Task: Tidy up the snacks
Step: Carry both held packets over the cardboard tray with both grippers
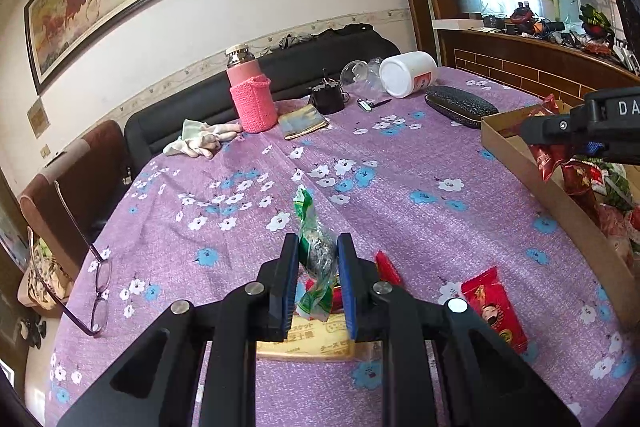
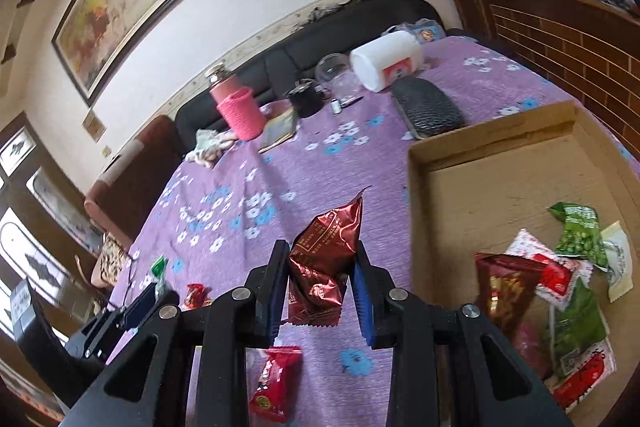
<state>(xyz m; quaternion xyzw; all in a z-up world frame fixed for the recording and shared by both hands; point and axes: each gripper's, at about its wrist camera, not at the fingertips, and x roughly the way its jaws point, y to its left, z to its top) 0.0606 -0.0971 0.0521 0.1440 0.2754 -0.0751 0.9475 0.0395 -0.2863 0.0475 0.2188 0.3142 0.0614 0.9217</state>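
Gripping a green-and-clear snack packet (image 1: 316, 251), the left tool (image 1: 318, 247) clenches it above the purple flowered surface (image 1: 400, 163), angled downward. Its print is too small to read. Just below lie a red snack (image 1: 494, 307) and a yellow pack (image 1: 308, 341) bearing Japanese characters. The right tool (image 2: 320, 263) pinches a dark red foil packet (image 2: 326, 259) beside the cardboard box (image 2: 480, 143), tilted down.
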